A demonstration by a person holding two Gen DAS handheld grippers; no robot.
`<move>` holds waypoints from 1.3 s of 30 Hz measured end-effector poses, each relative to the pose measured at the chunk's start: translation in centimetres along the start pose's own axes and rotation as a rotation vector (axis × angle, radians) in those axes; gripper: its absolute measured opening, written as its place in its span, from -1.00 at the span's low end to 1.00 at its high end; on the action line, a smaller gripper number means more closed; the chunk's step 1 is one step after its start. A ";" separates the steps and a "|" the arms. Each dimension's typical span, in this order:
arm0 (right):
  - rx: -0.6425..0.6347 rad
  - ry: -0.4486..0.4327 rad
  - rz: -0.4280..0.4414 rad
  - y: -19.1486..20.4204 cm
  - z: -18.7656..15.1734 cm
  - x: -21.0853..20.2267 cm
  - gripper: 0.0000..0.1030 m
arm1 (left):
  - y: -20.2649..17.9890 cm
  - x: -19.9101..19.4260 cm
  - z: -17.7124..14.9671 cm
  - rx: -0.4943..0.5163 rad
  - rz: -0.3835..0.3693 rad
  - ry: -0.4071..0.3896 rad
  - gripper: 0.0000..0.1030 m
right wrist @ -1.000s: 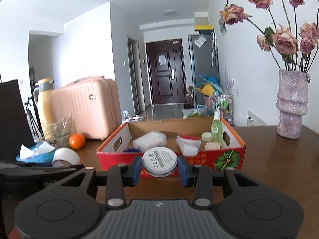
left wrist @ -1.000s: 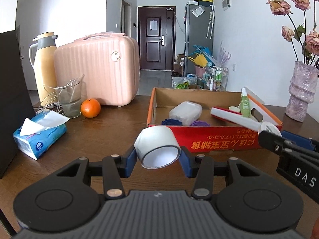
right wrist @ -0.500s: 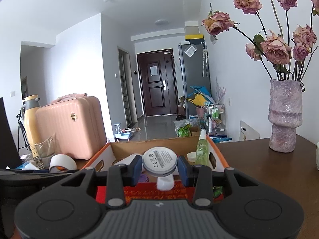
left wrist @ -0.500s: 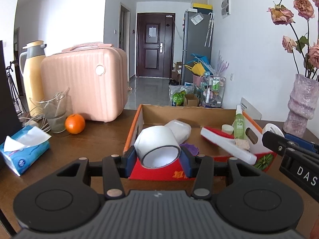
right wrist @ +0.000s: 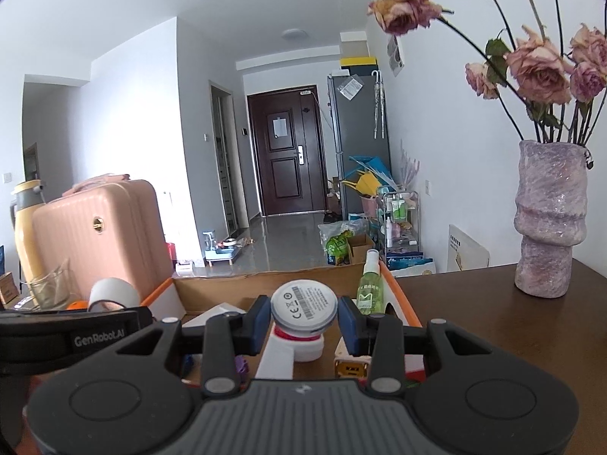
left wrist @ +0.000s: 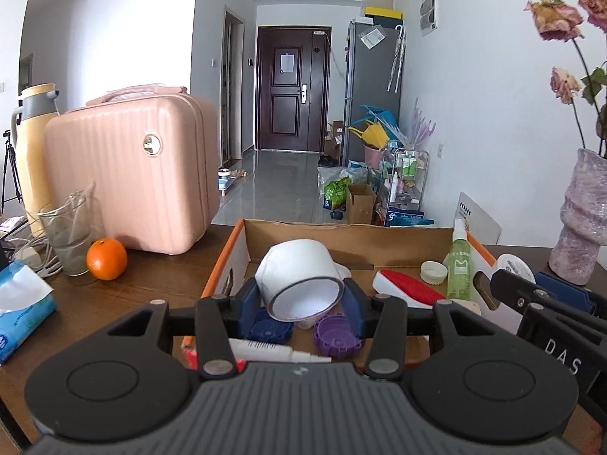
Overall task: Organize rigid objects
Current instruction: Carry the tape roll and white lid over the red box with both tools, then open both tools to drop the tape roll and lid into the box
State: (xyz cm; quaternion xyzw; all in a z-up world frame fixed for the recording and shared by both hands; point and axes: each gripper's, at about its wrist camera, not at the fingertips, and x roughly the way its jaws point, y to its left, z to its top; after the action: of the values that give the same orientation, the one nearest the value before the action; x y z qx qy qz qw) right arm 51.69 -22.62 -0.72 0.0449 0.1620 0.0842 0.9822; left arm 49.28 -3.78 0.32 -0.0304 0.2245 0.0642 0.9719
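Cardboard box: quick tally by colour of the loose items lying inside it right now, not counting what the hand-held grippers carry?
In the cardboard box:
Purple: 1, gear-shaped piece
Blue: 1, gear-shaped piece
Green: 1, spray bottle
Red and white: 1, brush-like tool
White: 2, small cap and pen-like stick
Yellow: 1, small block
Total: 7 visible; more may be hidden.

Wooden table (left wrist: 159, 284) (dark) bears box (left wrist: 235, 250), suitcase (left wrist: 129, 174), orange (left wrist: 106, 258).
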 end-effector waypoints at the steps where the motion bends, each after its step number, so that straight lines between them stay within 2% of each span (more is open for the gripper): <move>1: 0.001 0.002 -0.002 -0.1 0.1 0.5 -0.26 | -0.1 0.4 0.1 0.001 0.001 0.004 -0.08; 18: -0.001 0.067 -0.044 -1.5 0.2 6.4 -0.26 | -0.8 7.9 0.7 0.038 0.035 0.066 -0.08; 28: -0.021 0.094 -0.044 -1.4 -0.2 7.9 -0.26 | -0.9 9.6 0.7 0.051 0.047 0.083 -0.07; 30: -0.019 0.103 -0.042 -1.5 -0.2 7.9 -0.26 | -0.7 9.5 0.8 0.041 0.051 0.080 0.00; 33: -0.019 0.099 -0.044 -1.6 -0.2 7.8 -0.22 | -0.2 9.1 0.9 0.018 0.047 0.063 0.64; 35: -0.019 0.103 -0.041 -1.8 -0.1 7.6 0.10 | 0.0 8.7 1.0 0.017 0.067 0.042 0.79; 37: -0.019 0.094 -0.049 -1.8 0.0 7.5 0.59 | 0.1 8.6 1.1 0.018 0.062 0.035 0.92; 38: -0.021 0.088 -0.059 -1.8 0.0 7.4 0.65 | 0.3 8.6 1.2 0.013 0.065 0.035 1.00; 39: -0.023 0.084 -0.065 -1.8 0.0 7.3 0.71 | 0.4 8.6 1.2 0.006 0.073 0.033 1.00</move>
State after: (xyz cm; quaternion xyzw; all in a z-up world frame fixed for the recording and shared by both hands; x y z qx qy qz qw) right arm 58.79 -23.10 -3.16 0.0246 0.2033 0.0558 0.9772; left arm 57.41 -2.31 -2.41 -0.0201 0.2415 0.0986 0.9652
